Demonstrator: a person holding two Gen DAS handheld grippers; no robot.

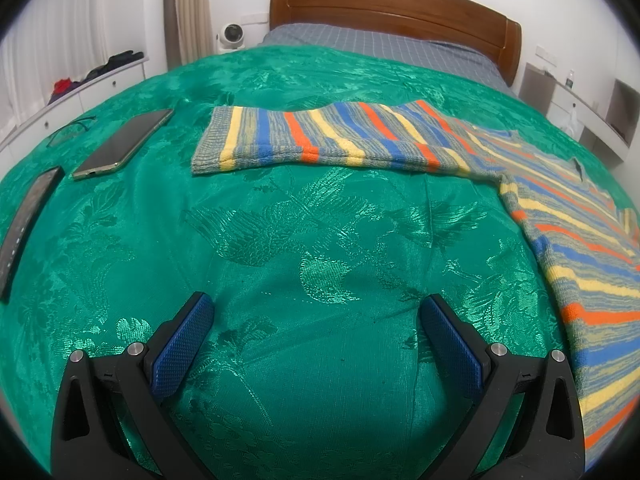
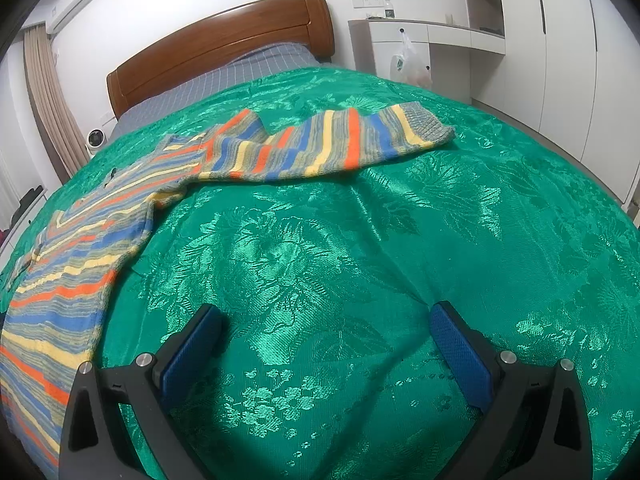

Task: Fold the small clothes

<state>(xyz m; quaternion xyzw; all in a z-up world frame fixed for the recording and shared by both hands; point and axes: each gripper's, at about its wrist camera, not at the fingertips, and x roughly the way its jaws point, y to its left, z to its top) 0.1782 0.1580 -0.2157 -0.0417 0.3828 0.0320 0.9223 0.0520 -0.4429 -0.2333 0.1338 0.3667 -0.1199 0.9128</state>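
Note:
A striped knit sweater (image 1: 560, 216) in blue, orange, yellow and grey lies flat on the green bedspread (image 1: 280, 240). In the left wrist view its sleeve (image 1: 320, 140) stretches out to the left ahead of me, its body at the right. In the right wrist view the sweater body (image 2: 80, 248) lies at the left and the other sleeve (image 2: 340, 144) reaches right. My left gripper (image 1: 314, 312) is open and empty over bare bedspread, short of the sleeve. My right gripper (image 2: 326, 320) is open and empty over the bedspread (image 2: 360, 240), right of the body.
Two phones (image 1: 124, 144) (image 1: 24, 220) and a pair of glasses (image 1: 70, 130) lie on the bedspread at the left. A wooden headboard (image 1: 392, 8) stands at the far end. White cabinets (image 2: 560, 60) stand along the right wall.

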